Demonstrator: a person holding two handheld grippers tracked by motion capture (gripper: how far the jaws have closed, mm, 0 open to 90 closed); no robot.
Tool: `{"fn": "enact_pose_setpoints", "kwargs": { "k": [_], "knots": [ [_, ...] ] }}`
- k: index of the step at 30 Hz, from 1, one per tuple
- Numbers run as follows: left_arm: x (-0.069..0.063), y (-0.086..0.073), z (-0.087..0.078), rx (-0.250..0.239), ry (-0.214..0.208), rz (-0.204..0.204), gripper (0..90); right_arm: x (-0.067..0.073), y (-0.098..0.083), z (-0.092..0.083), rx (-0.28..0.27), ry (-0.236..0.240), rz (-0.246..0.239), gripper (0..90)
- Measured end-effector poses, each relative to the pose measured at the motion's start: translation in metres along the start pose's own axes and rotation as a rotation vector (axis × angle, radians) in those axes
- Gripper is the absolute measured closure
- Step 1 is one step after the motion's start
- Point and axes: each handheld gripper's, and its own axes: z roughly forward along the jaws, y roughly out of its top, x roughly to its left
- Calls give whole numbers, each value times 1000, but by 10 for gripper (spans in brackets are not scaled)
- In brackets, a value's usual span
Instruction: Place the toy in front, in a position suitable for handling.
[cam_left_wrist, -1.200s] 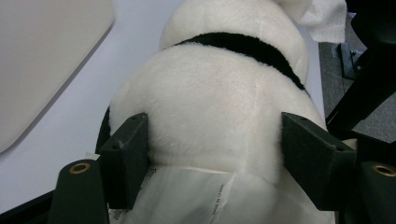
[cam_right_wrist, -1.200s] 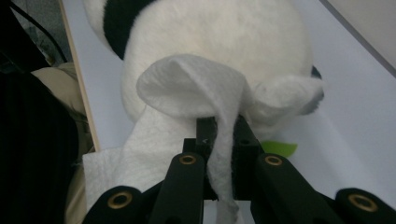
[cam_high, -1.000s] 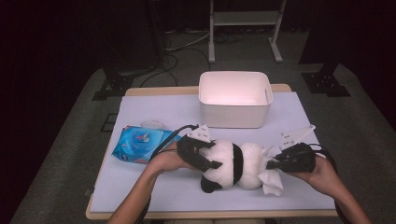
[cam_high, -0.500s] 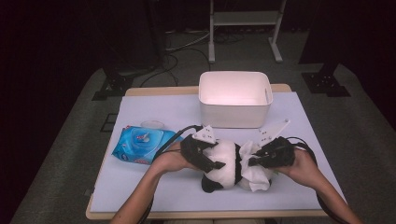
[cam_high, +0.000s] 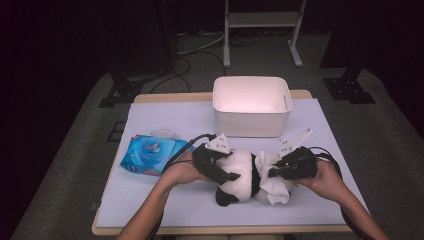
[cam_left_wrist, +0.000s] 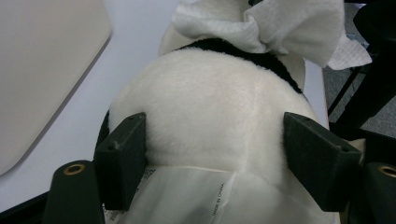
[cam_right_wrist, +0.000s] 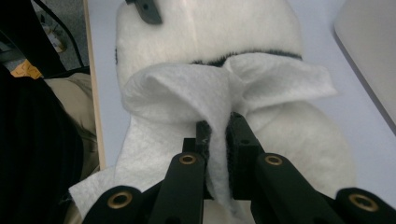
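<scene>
While the plush panda lay lengthwise across the table, head toward the person, left gripper straddled it wide, pads pressing; right gripper pinched the wet wipe.

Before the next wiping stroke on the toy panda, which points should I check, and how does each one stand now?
1. Right claw shut on the white wipe: ok, the sheet is pinched between its pads.
2. Left claw steadying the toy panda: ok, its pads press on both sides of the white body.
3. Wipe resting on the panda: ok, it drapes over the black band.
4. White bin away from the hands: ok, it stands behind them.
5. Blue wipes pack out of the way: ok, it lies left of the left hand.
6. Remaining dirt on the fur: cannot tell.
</scene>
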Motion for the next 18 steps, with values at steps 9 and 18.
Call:
{"fn": "enact_pose_setpoints", "kwargs": {
  "k": [9, 18],
  "knots": [
    [0, 0, -5, -15, 1, 1, 189, -5, -12, -3, 0, -26, 26, 844],
    [-5, 0, -13, -3, 12, 13, 143, -8, -16, -6, 6, -40, 41, 844]
  ]
}}
